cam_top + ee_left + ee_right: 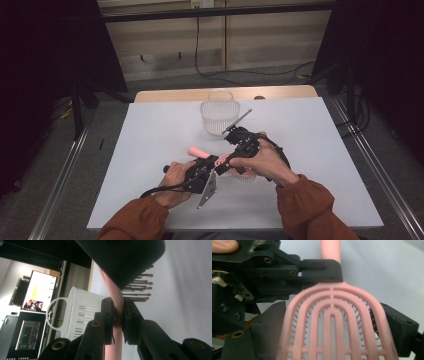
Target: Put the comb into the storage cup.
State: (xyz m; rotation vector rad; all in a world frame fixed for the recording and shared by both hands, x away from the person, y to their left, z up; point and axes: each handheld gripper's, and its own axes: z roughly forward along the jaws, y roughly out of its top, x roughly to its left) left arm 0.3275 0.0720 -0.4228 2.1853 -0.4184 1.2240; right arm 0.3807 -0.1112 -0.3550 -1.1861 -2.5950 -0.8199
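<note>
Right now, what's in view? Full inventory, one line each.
hairbrush: 1, pink, held above the table's middle, between both grippers
basket: 1, white slotted, with handle, far middle of table
table: 1, white top
monitors: 2, lit, beyond the table in the left gripper view
left gripper: black, shut on the hairbrush's handle
right gripper: black, jaws on either side of the hairbrush's head
sleeves: 2, rust-orange, bottom of high view
</note>
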